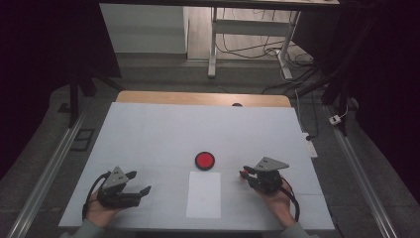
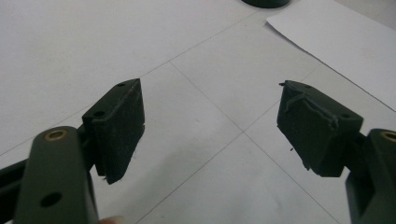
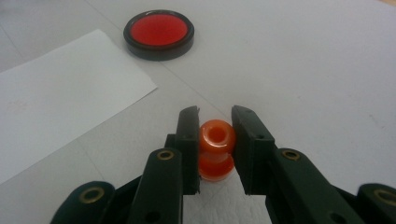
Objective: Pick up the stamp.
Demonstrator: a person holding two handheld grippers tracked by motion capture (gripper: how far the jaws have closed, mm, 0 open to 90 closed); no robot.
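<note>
A small orange spool-shaped piece [image 3: 216,149] stands on the white table between the two black pads of my right gripper [image 3: 215,123], which is shut on it. In the high view this gripper [image 1: 243,172] sits right of centre with the orange piece [image 1: 243,174] at its tip. A round black dish with a red centre [image 3: 159,33] lies ahead and to the left of it, and mid-table in the high view as the red dish [image 1: 204,160]. My left gripper [image 1: 141,182] rests near the front left, open, with bare table between its pads [image 2: 119,126].
A white sheet of paper [image 1: 204,194] lies between the two grippers, just below the red dish. The table's front edge [image 1: 198,229] runs close under both hands. Desk legs and cables stand on the floor beyond the far edge.
</note>
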